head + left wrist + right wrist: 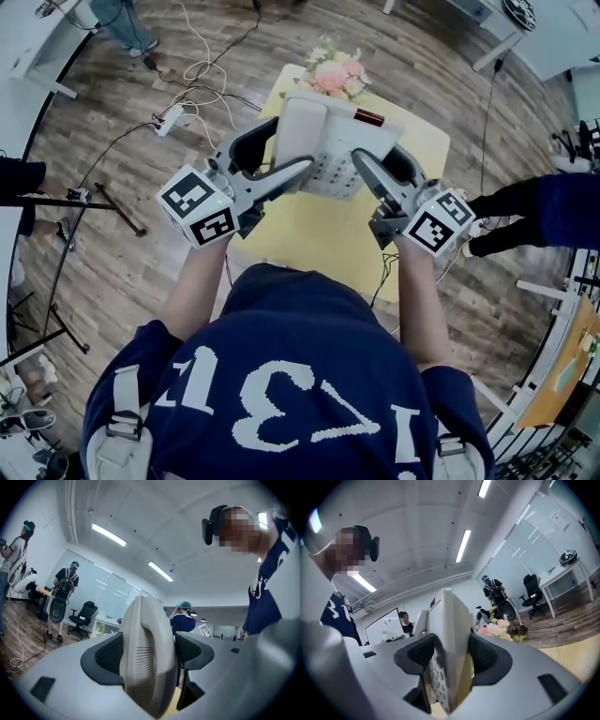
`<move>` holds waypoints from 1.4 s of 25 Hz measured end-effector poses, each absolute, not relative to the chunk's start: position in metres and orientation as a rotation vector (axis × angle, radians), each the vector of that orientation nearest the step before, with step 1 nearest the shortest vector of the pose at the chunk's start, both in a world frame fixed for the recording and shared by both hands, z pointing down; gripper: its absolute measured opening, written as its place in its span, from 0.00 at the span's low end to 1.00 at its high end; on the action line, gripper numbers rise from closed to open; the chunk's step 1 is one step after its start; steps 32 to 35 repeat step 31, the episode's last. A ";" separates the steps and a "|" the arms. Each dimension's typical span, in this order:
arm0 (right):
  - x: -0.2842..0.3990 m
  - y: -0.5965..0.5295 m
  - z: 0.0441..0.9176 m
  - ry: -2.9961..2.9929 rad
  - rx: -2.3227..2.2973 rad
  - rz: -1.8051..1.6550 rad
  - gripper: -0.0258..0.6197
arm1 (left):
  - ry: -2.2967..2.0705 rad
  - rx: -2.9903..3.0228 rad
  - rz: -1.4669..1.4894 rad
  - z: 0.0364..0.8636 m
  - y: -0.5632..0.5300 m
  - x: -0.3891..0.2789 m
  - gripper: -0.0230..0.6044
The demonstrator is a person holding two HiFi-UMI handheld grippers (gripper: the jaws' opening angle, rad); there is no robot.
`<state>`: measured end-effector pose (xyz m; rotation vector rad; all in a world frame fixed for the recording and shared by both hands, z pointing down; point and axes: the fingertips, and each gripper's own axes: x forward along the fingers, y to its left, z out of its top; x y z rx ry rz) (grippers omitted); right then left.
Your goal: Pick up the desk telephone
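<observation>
Grey-white plastic desk telephone [330, 141], clamped from both sides over the yellow table [309, 234].

I log the telephone tilted between the two grippers. I cannot confirm whether its underside touches the tabletop. The left gripper [149, 654] is closed on the handset [300, 131] side, with its dark pads [105, 660] pressed against both faces and no gap visible. The right gripper [449, 660] is closed on the opposite edge of the base, and its pads bear on the thin edge in the same way. A pink flower arrangement [334, 71] sits at the table's far edge, just beyond the telephone. A power strip [170, 118] and loose white cables [202, 66] lie on the wooden floor [122, 253], well apart from the table.
</observation>
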<state>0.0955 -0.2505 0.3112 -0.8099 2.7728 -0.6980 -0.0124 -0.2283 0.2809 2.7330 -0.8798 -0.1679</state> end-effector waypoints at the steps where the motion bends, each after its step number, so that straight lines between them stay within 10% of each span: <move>1: 0.096 -0.250 0.304 2.772 -0.805 -0.682 0.42 | -0.882 2.745 -0.177 0.273 -0.228 -0.012 0.60; 35: 0.098 -0.260 0.250 2.822 -0.837 -0.497 0.42 | -0.876 2.819 -0.293 0.231 -0.236 -0.012 0.60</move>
